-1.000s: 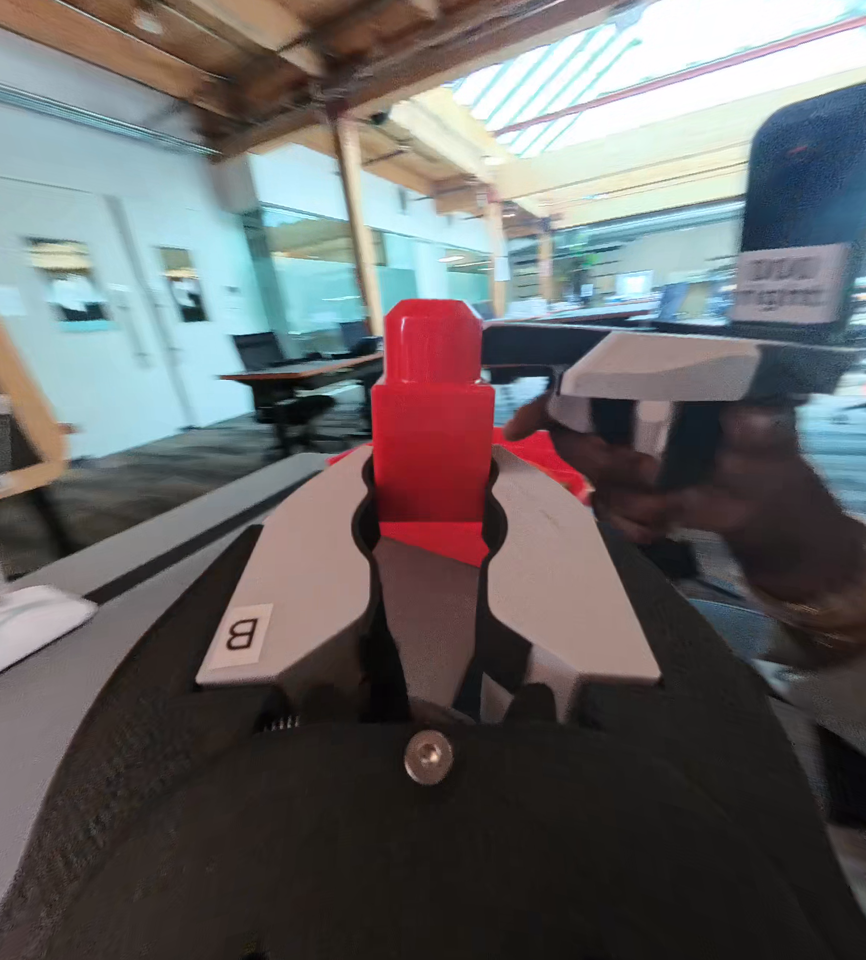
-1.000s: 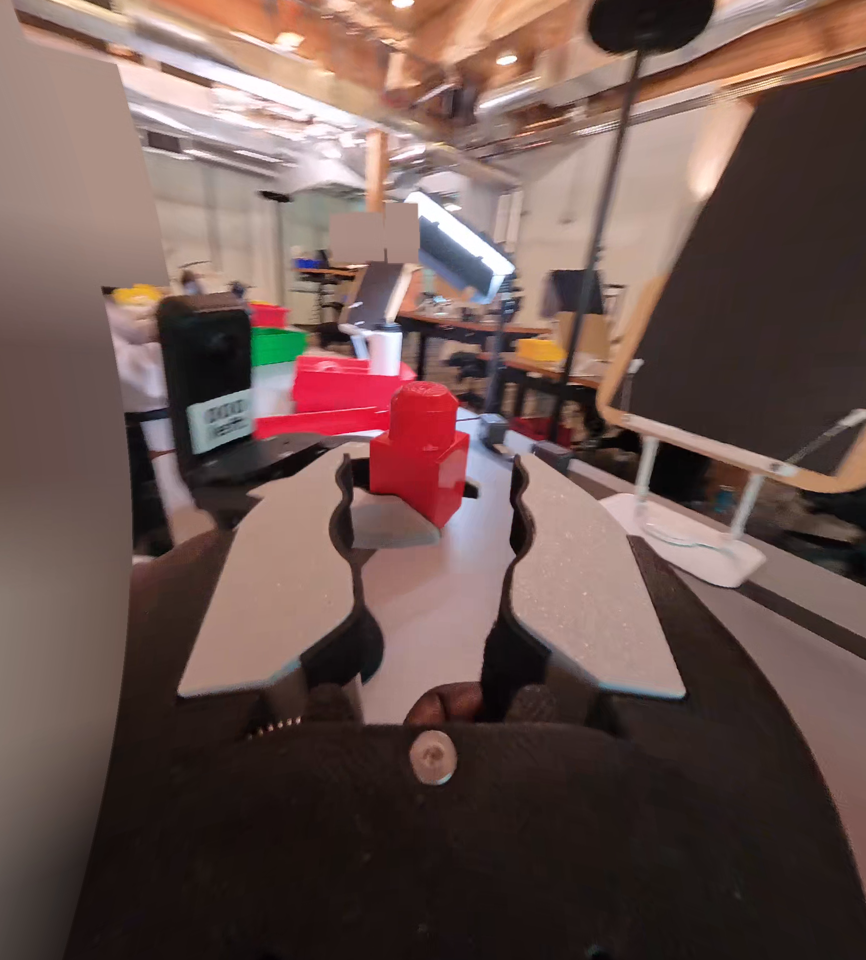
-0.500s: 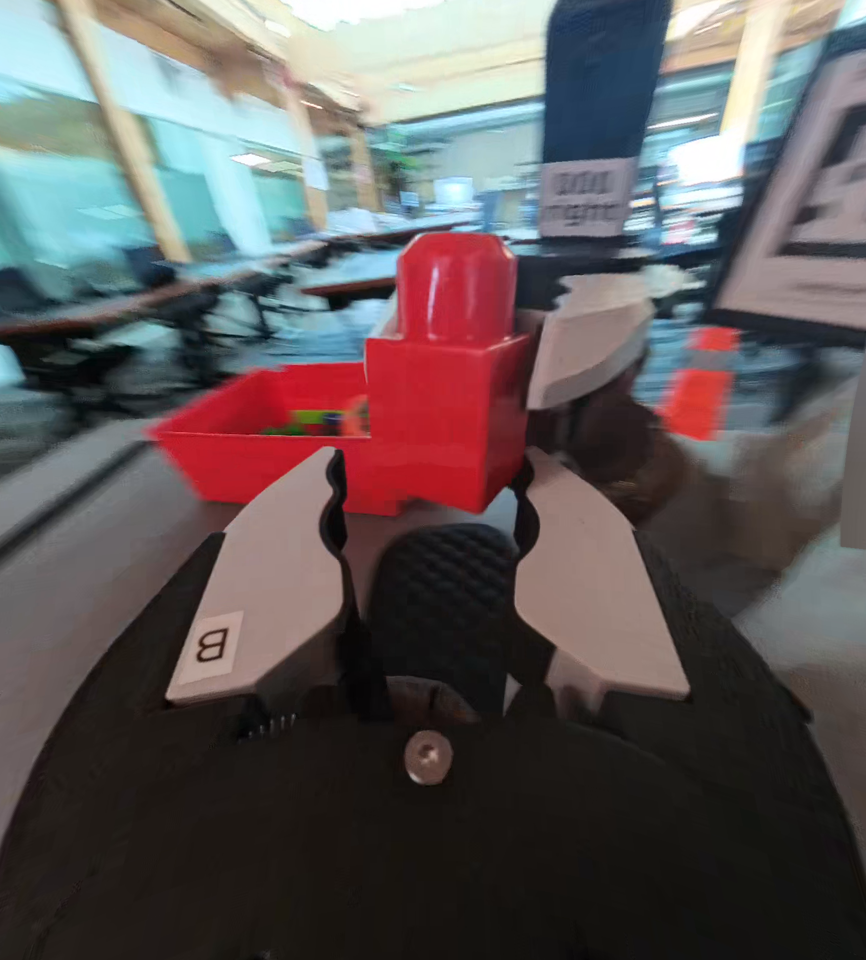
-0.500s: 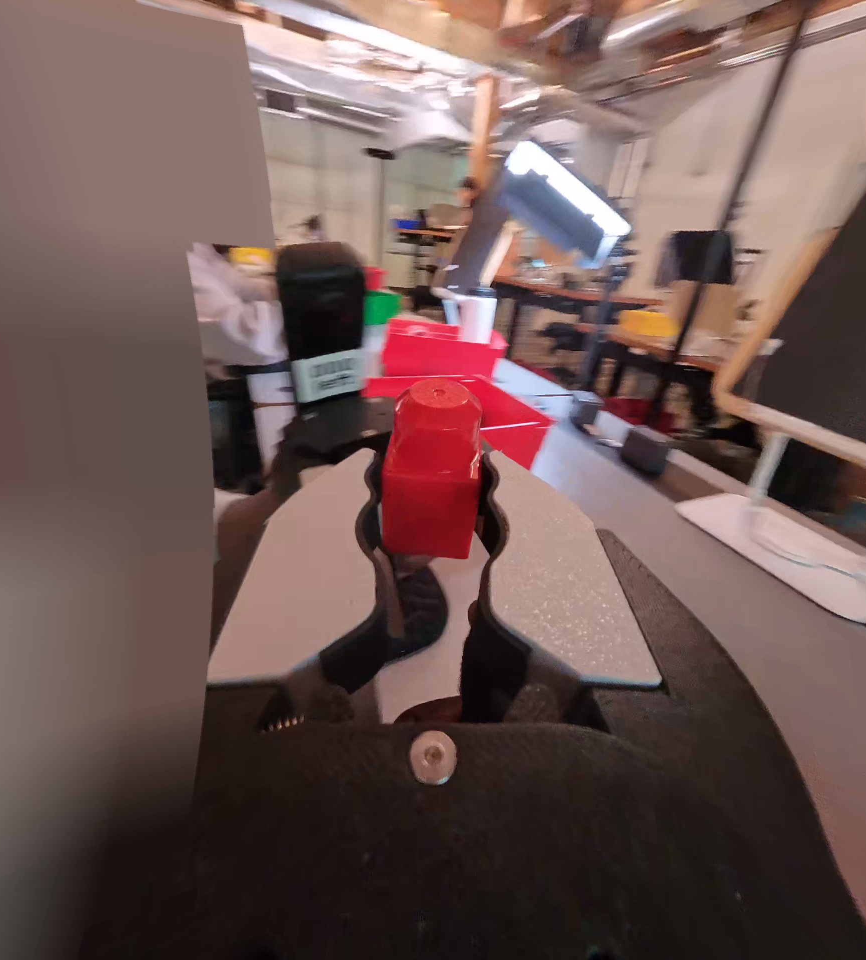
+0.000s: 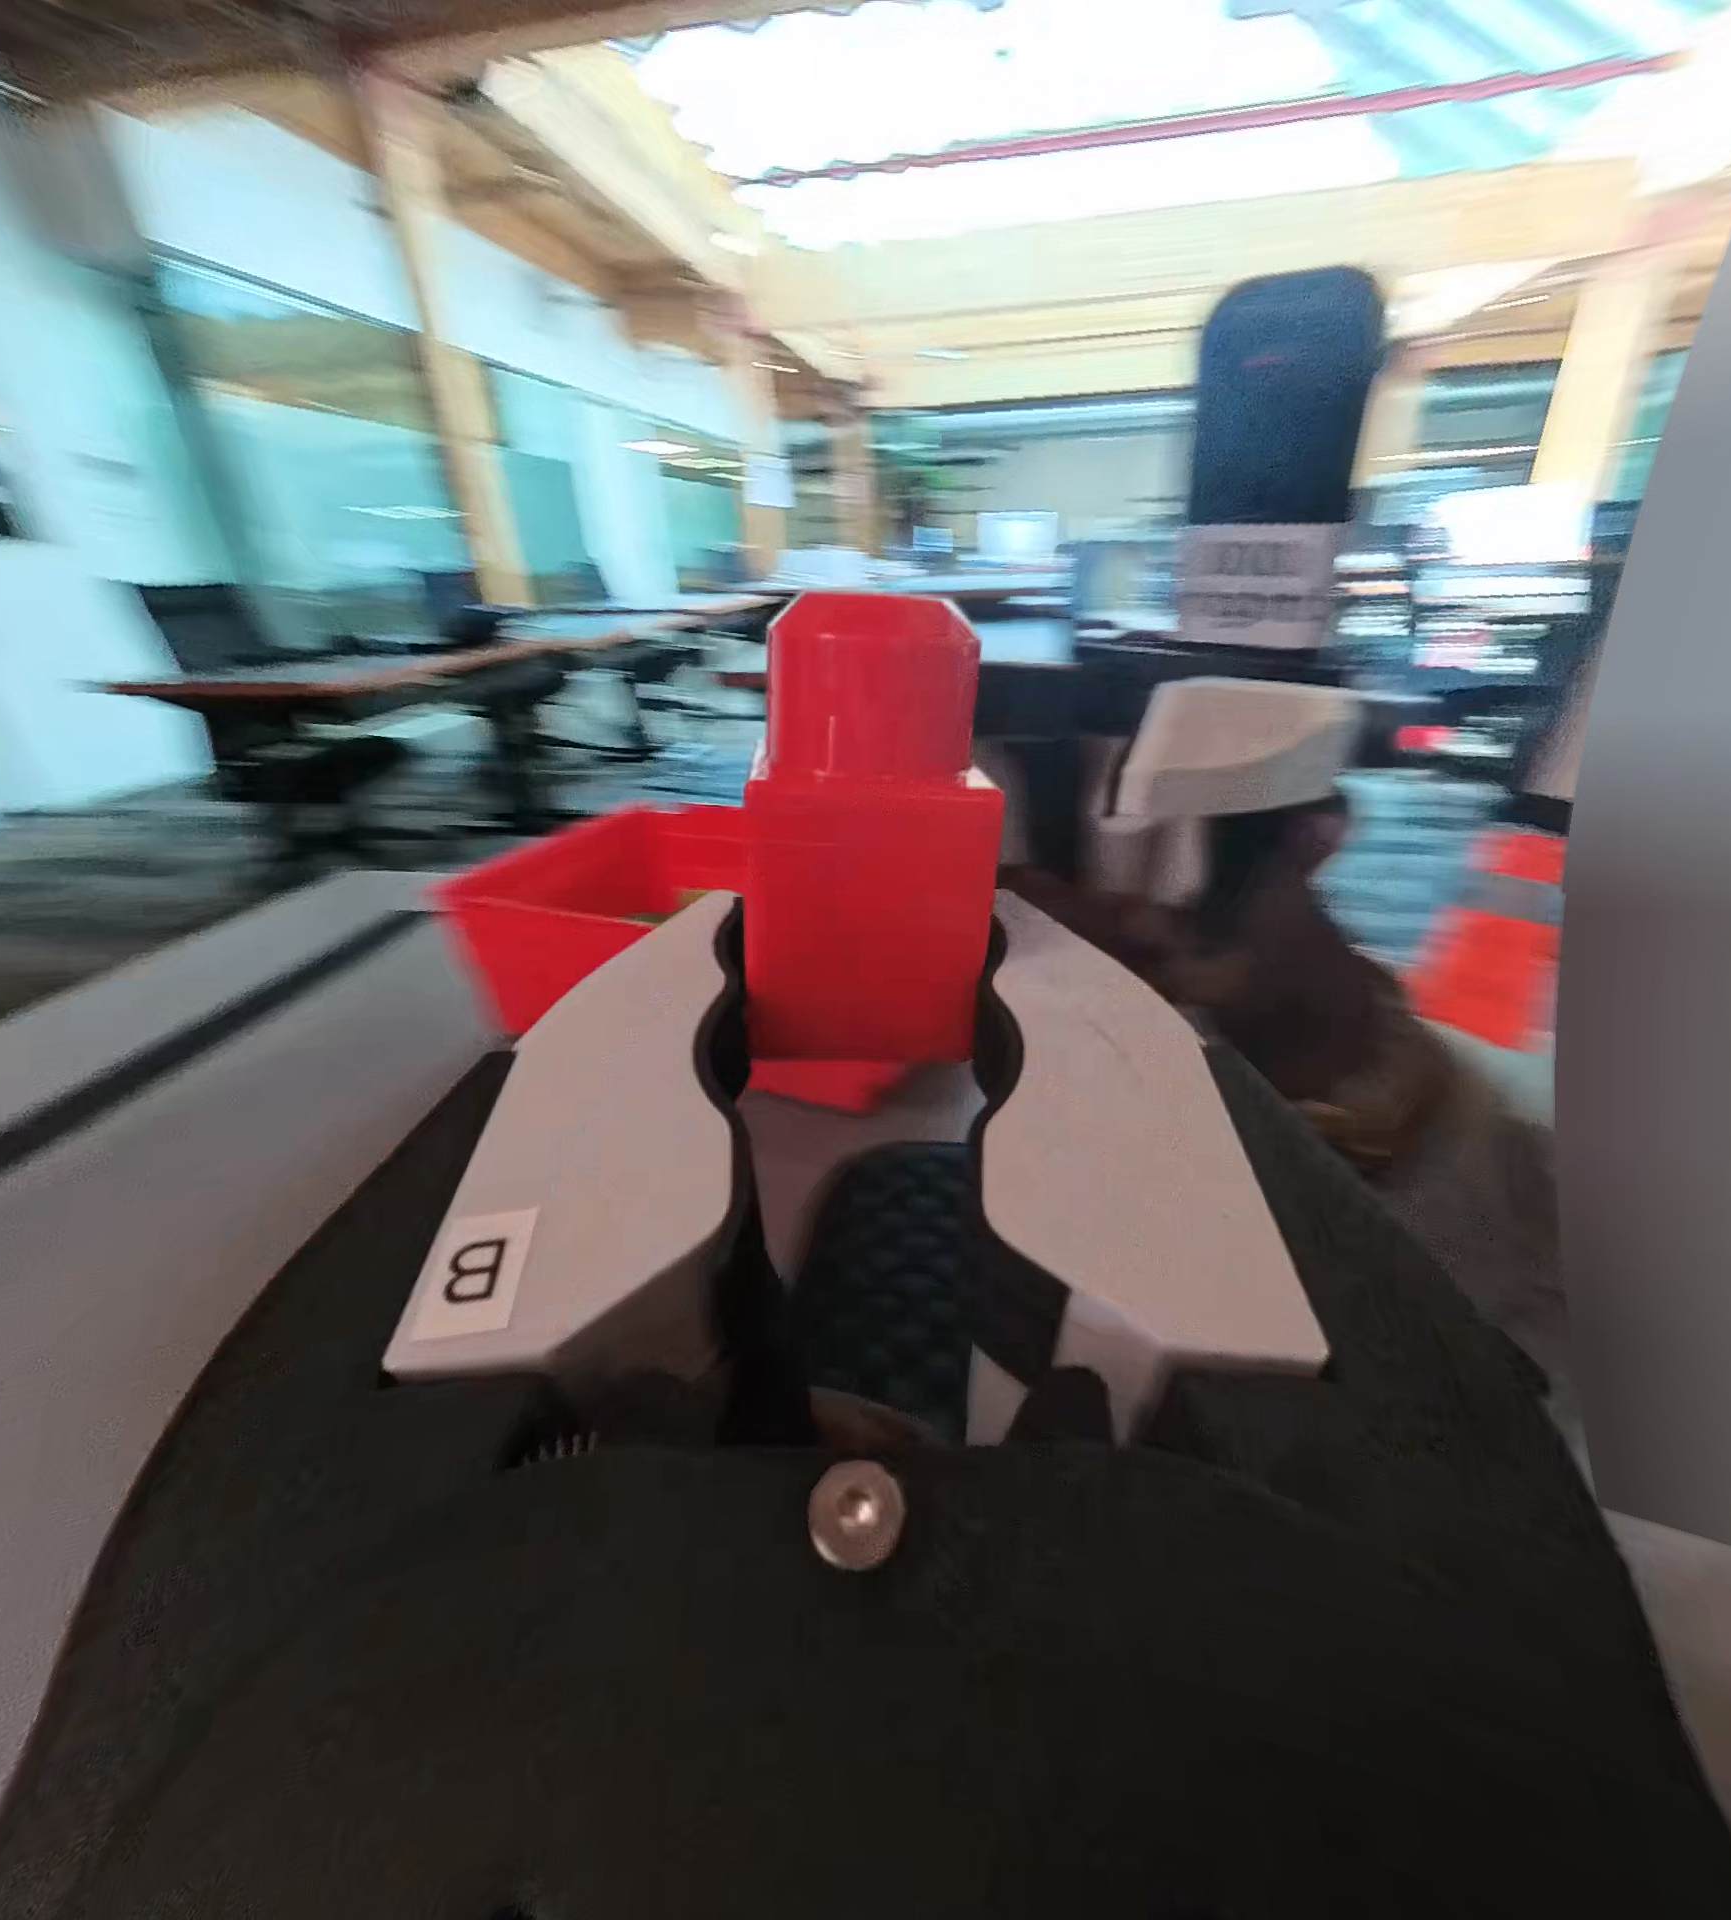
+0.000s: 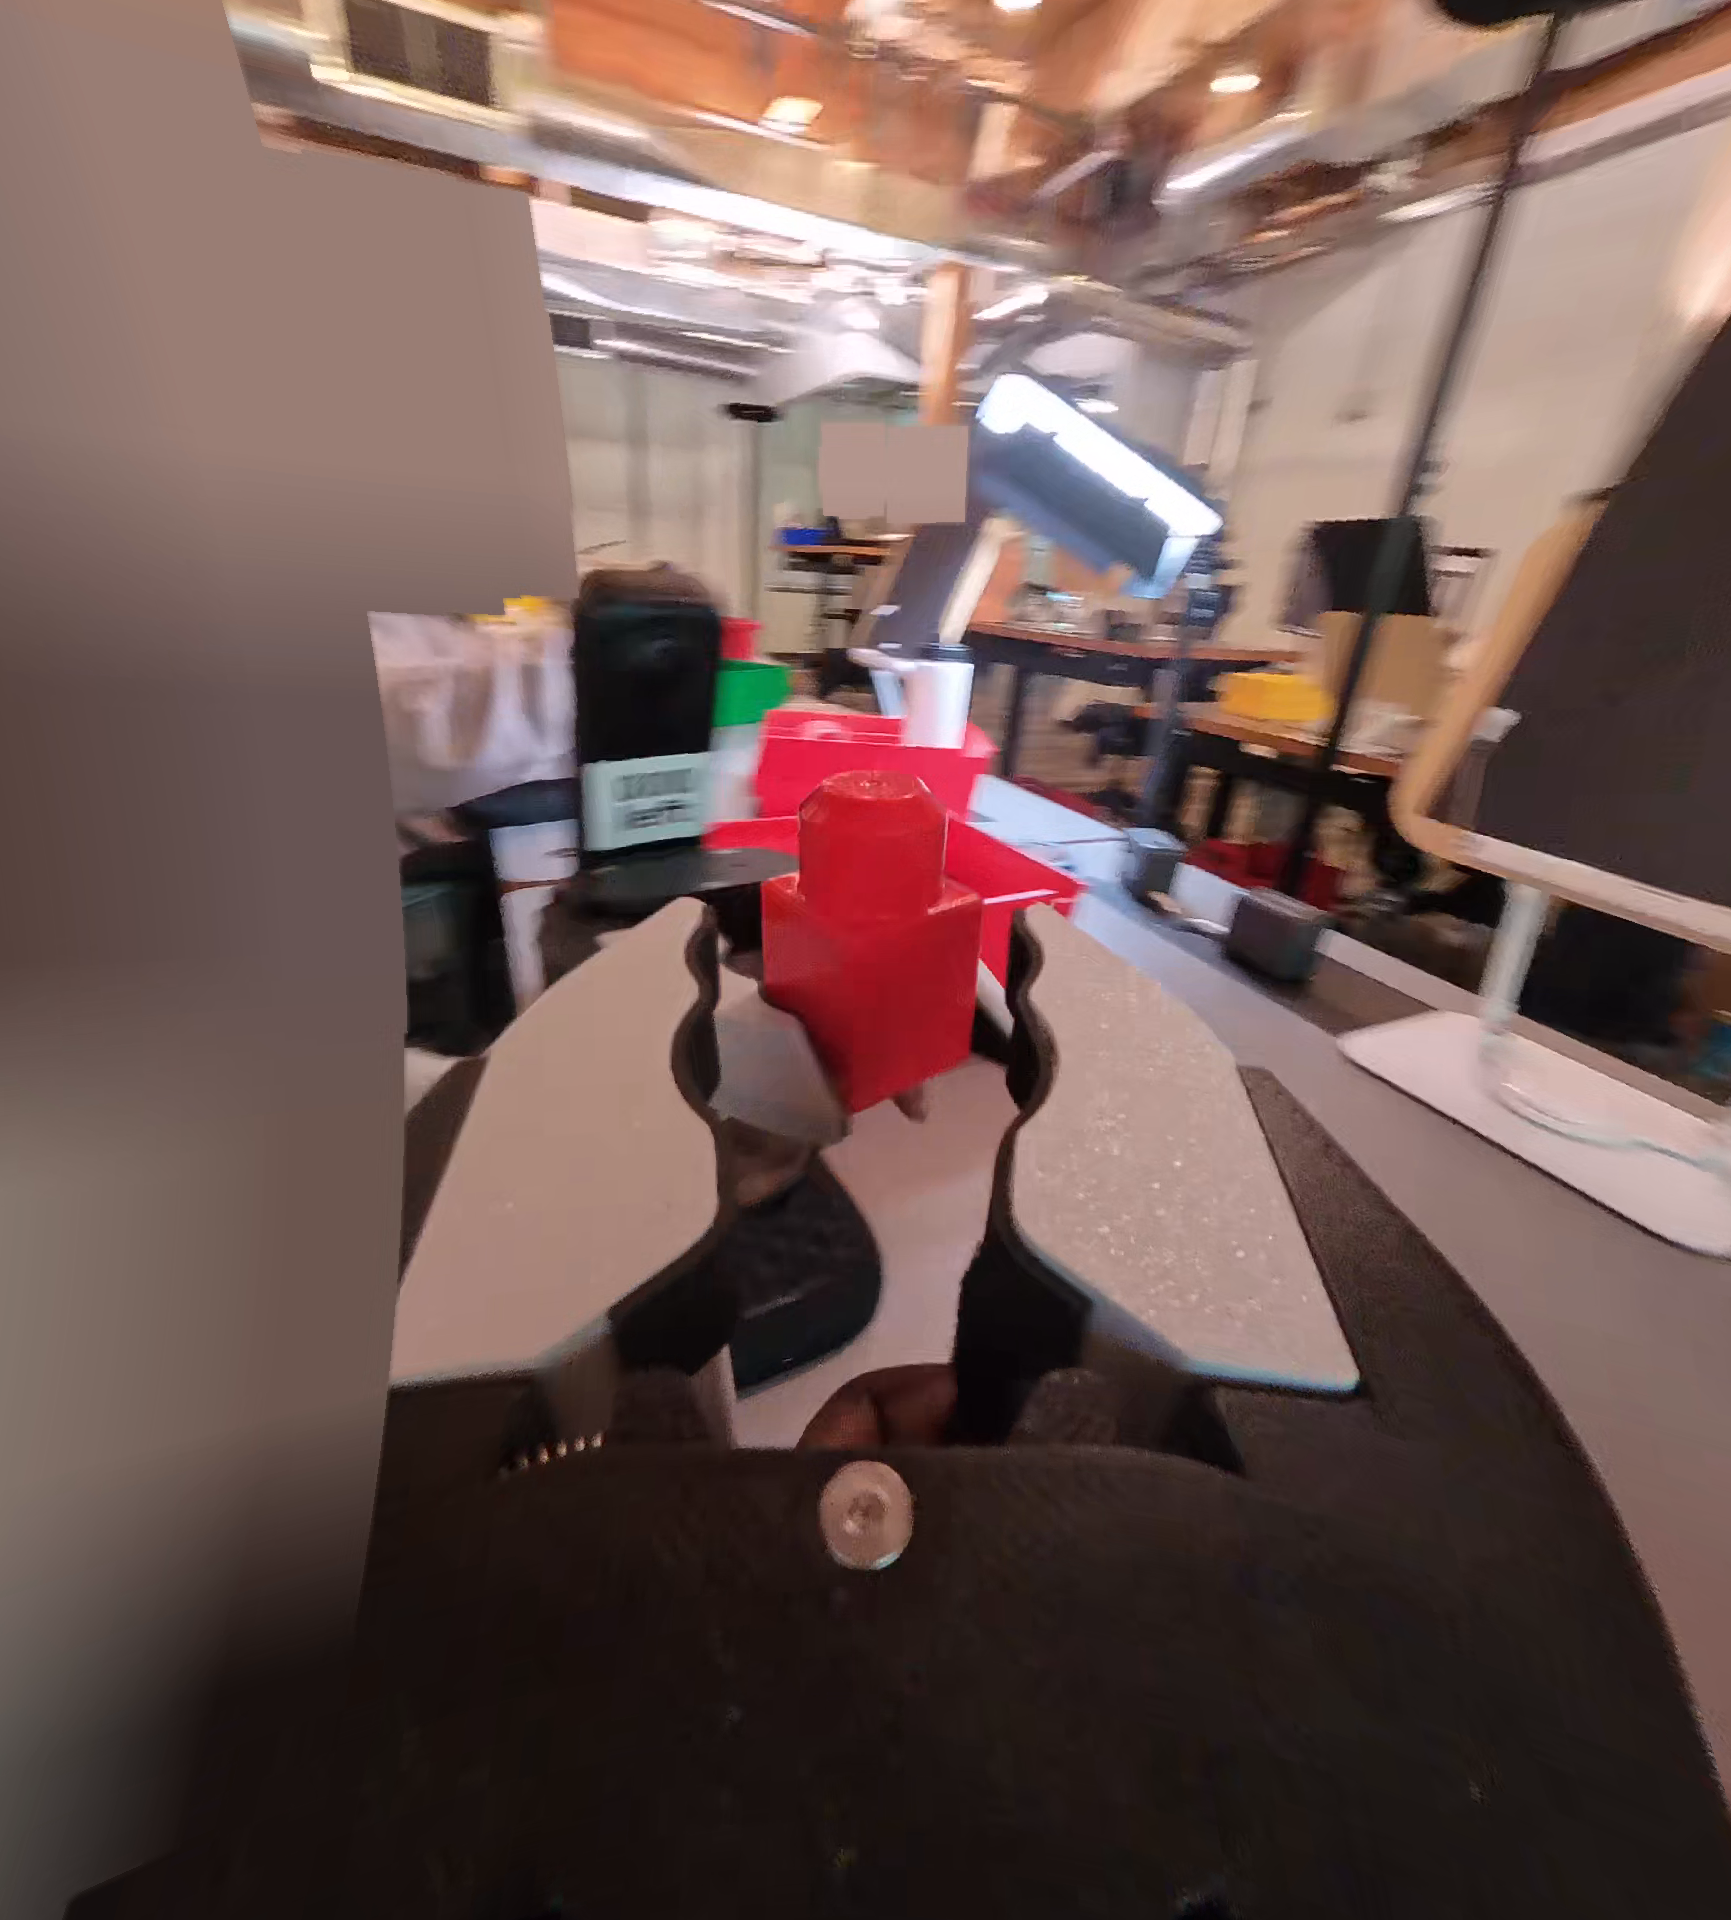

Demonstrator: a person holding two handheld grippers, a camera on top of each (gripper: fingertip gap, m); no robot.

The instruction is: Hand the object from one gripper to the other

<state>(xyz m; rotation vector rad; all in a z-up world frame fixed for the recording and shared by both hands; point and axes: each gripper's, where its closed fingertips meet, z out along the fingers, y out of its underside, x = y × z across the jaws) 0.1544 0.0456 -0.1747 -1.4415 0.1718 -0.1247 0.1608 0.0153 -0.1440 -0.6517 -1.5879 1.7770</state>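
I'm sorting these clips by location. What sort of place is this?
Probably an open-plan office or lab workspace: long desks with chairs, exposed wooden ceiling beams, and a grey table carrying a red bin of parts.

Past my left fingers I see an open red plastic bin (image 5: 570, 914) on the grey tabletop (image 5: 165, 1195), just beyond the left fingertip. Right of my right fingers stands a dark wood-framed panel (image 6: 1671, 644) on a white base (image 6: 1567, 1132); farther ahead, a small grey box (image 6: 1276, 930)
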